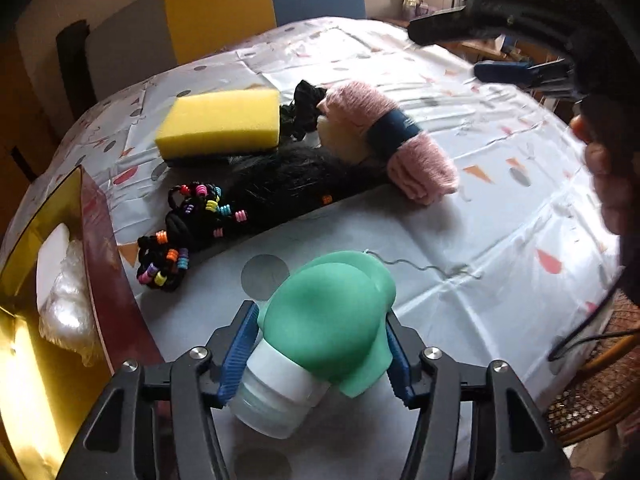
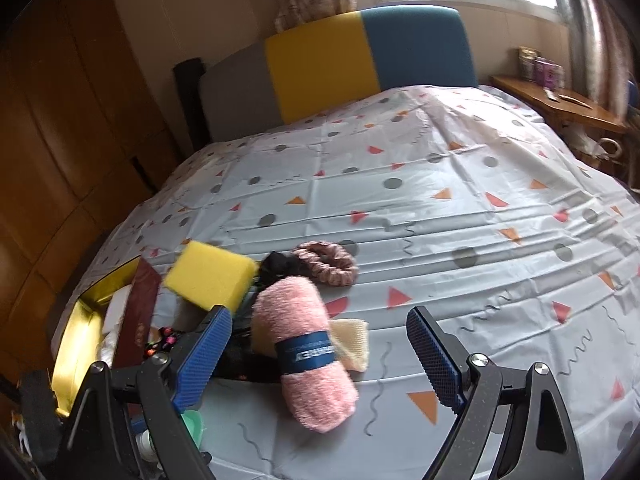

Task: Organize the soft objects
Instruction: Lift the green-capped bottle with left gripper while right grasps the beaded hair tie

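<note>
My left gripper (image 1: 320, 356) is shut on a green squeeze bottle (image 1: 332, 312) with a white cap, just above the tablecloth; both blue pads (image 1: 240, 348) touch its sides. Beyond it lie beaded black hair ties (image 1: 180, 240), a black fuzzy piece (image 1: 288, 184), a yellow sponge (image 1: 220, 124) and a pink fluffy roll (image 1: 384, 140) with a navy band. My right gripper (image 2: 316, 312) stands open above the pink roll (image 2: 312, 356), touching nothing. A pink scrunchie (image 2: 324, 264) and a cream mesh piece (image 2: 354, 340) lie beside the roll.
A gold box (image 1: 24, 320) with a dark red lid (image 1: 108, 264) sits at the table's left edge, with a white plastic-wrapped item (image 1: 64, 292) inside. A yellow and blue chair back (image 2: 368, 64) stands at the far side. A wicker seat (image 1: 592, 384) is off the right edge.
</note>
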Demonstrator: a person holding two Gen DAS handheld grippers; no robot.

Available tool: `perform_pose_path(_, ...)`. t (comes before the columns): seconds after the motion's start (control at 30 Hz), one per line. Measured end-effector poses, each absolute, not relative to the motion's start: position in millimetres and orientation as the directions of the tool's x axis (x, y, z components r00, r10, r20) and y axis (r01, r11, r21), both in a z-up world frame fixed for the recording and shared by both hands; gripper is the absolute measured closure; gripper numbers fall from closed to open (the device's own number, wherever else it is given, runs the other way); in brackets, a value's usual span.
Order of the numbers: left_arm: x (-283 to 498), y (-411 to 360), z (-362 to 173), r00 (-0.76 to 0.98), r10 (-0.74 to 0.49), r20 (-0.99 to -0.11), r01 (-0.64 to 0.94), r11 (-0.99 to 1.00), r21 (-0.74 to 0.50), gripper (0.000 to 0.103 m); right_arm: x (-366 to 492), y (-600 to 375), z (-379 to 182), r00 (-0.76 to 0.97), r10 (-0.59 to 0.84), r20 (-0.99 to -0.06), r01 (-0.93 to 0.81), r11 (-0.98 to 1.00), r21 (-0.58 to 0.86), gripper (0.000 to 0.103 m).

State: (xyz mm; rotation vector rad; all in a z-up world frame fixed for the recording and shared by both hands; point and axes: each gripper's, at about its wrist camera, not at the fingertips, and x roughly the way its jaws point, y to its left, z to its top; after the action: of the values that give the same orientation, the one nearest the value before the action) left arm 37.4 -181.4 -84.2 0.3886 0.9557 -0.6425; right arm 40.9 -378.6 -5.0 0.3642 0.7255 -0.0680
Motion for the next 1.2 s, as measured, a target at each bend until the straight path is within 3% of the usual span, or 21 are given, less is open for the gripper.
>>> perform_pose_path(0.23, 17.6, -155.8, -76.6, 0.405, -0.381, -0.831, 0.663, 0.749, -0.02, 0.048, 48.0, -340.7, -11.0, 0.715, 0.198, -0.67, 0.0, 0.959, 0.283, 0.022)
perform_pose_path(0.37, 9.9, -141.4, -66.6, 0.4, -0.421, -0.814, 0.666, 0.744, -0.057, 0.053, 55.2, -309.6, -23.0, 0.647, 0.284, -0.708, -0.124, 0.955, 0.27, 0.038)
perform_pose_path(0.43, 7.6, -137.8, -64.6, 0.399, -0.434, -0.808, 0.675, 0.735, -0.062, 0.054, 61.5, -292.0, -30.2, 0.606, 0.303, -0.735, -0.177, 0.953, 0.247, 0.04)
perform_pose_path(0.77, 15.9, -135.3, -76.3, 0.405, -0.445, -0.799, 0.665, 0.743, -0.077, 0.055, 117.4, -218.7, -57.2, 0.416, 0.292, -0.861, -0.46, 0.884, 0.078, 0.04)
perform_pose_path(0.93, 15.6, -135.3, -76.7, 0.407, -0.451, -0.794, 0.667, 0.741, -0.079, 0.055, 145.0, -194.2, -70.8, 0.402, 0.249, -0.881, -0.517, 0.856, 0.006, 0.04)
perform_pose_path(1.0, 15.7, -135.2, -76.7, 0.405, -0.452, -0.794, 0.668, 0.74, -0.081, 0.055, 152.6, -188.2, -78.1, 0.378, 0.248, -0.892, -0.527, 0.85, 0.013, 0.05)
perform_pose_path(1.03, 15.7, -135.2, -76.8, 0.404, -0.453, -0.795, 0.668, 0.74, -0.082, 0.055, 155.2, -185.4, -82.1, 0.359, 0.249, -0.899, -0.533, 0.846, 0.022, 0.075)
perform_pose_path(1.07, 15.5, -135.2, -76.7, 0.404, -0.453, -0.794, 0.667, 0.74, -0.083, 0.055, 156.0, -183.9, -80.5, 0.374, 0.252, -0.892, -0.531, 0.847, 0.017, 0.083)
perform_pose_path(1.1, 15.4, -135.1, -76.6, 0.405, -0.454, -0.794, 0.666, 0.741, -0.084, 0.055, 154.9, -183.9, -78.0, 0.375, 0.259, -0.89, -0.522, 0.852, 0.028, 0.083)
perform_pose_path(1.13, 15.5, -135.1, -76.6, 0.406, -0.454, -0.793, 0.664, 0.743, -0.085, 0.055, 153.2, -186.0, -74.4, 0.375, 0.273, -0.886, -0.506, 0.861, 0.051, 0.09)
perform_pose_path(1.2, 15.7, -134.8, -76.6, 0.405, -0.456, -0.793, 0.659, 0.747, -0.092, 0.055, 145.2, -192.7, -66.6, 0.392, 0.289, -0.873, -0.48, 0.874, 0.074, 0.091)
